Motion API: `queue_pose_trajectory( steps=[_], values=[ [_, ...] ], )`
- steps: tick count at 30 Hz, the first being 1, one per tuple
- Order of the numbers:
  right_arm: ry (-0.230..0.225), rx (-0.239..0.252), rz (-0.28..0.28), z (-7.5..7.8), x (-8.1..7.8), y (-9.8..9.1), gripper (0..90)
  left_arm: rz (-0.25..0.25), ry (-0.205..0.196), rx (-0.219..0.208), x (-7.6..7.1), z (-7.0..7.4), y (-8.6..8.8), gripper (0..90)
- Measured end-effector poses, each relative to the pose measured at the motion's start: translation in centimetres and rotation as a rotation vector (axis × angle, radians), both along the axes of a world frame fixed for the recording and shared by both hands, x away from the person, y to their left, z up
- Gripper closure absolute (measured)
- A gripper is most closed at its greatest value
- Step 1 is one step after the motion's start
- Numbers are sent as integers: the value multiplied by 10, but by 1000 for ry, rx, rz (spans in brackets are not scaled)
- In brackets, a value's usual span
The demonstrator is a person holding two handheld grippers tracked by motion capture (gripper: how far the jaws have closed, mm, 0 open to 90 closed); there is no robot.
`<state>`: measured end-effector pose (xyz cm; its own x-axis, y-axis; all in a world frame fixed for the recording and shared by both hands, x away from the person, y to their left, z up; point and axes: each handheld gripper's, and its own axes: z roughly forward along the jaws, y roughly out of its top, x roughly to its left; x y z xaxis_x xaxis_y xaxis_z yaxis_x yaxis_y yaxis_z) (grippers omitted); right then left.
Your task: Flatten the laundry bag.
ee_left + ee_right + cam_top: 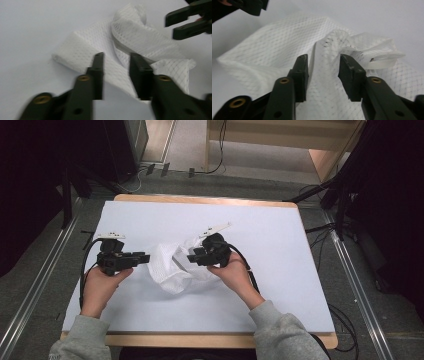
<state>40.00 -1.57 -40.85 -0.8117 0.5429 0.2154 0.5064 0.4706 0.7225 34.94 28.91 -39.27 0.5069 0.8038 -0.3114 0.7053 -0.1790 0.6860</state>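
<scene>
mesh bag (172, 265): white netted fabric, crumpled, lying on the white tabletop (280, 245) near its middle; a bunched neck or fold rises on the side toward your right hand.
left hand-held gripper (141, 258): just left of the mesh bag, jaws spread with a gap between them; in the left gripper view (116, 58) the flat strip of mesh runs under and between the jaws, pads not pressing on it.
right hand-held gripper (192, 257): at the mesh bag's right edge, jaws spread; in the right gripper view (323, 61) a raised fold stands between the jaws, not pinched.
step in hand: likely getting a fresh two-point hold on the mesh bag to spread or fold it (my reading, not seen).
how to do it well: close your right jaws on that raised fold low down, where the layers are thick. Take one edge only with your left, not the whole strip.
watch for: netting snagging on a jaw tip; picking up both layers.
check: lift a little and see the mesh bag hang clear of the tabletop before pulling apart.
</scene>
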Motion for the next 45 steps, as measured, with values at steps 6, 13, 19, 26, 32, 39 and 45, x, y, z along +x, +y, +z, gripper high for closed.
queue_pose_trajectory(
  steps=[6,13,19,26,32,39,45],
  values=[
    [9,-38,-13,-15,10,11,595,-47,81,41,27,-25,-17,868],
    [47,-75,12,-25,10,9,891,-54,155,106,37,-57,-19,840],
    [55,-52,26,-19,0,2,900,-49,160,83,42,-60,-12,839],
    [45,-24,31,-11,-21,-13,900,-58,157,88,42,-60,-11,835],
    [36,-13,27,-9,-41,-28,900,-57,162,75,44,-60,-10,830],
    [36,-3,10,-8,-63,-49,900,-63,169,79,45,-60,-11,819],
    [44,4,-12,-9,-79,-68,900,-64,173,81,47,-59,-10,802]
  ],
)
